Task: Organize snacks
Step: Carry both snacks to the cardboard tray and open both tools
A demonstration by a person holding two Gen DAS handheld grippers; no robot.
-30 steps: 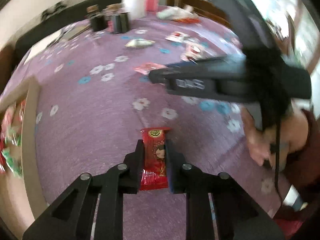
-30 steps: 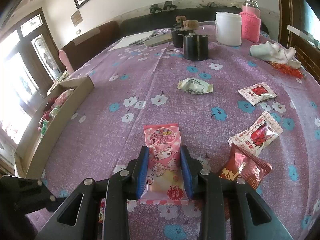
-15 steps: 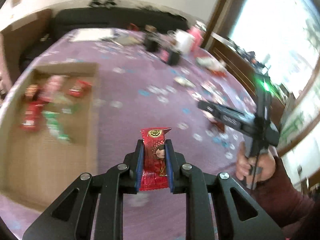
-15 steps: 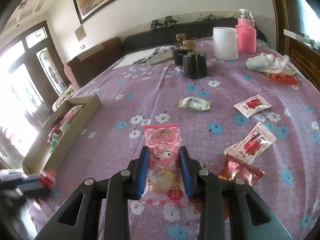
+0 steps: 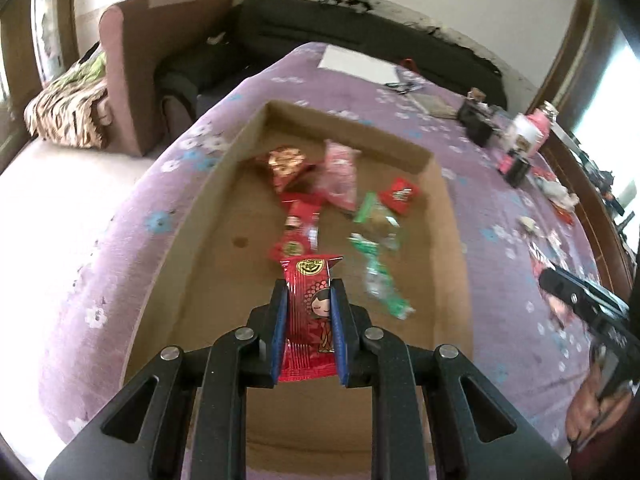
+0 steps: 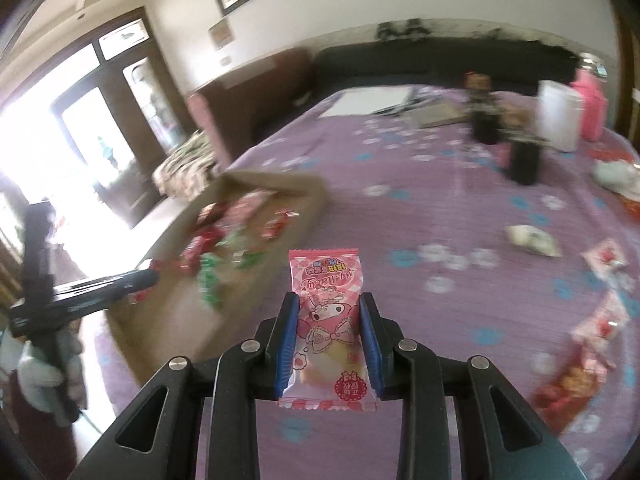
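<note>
My left gripper (image 5: 308, 292) is shut on a red snack packet (image 5: 310, 320) with a cartoon girl, held above the near part of a shallow cardboard box (image 5: 448, 224). The box holds several red, pink and green snacks (image 5: 340, 184). My right gripper (image 6: 328, 304) is shut on a pink cartoon snack packet (image 6: 326, 320), held above the purple flowered tablecloth (image 6: 440, 208), just right of the box (image 6: 312, 192). The left gripper also shows at the left of the right wrist view (image 6: 152, 278).
Loose snacks (image 6: 532, 240) lie on the cloth at the right, with more red and white packets (image 6: 600, 320) nearer. Black cylinders (image 6: 524, 156), a white jar (image 6: 560, 116) and a pink bottle (image 6: 592, 104) stand at the back. A sofa and an armchair (image 5: 132, 72) lie beyond the table.
My left gripper has swung left with the red packet, from over the cloth to over the box. My right gripper has lifted and moved left toward the box with the pink packet.
</note>
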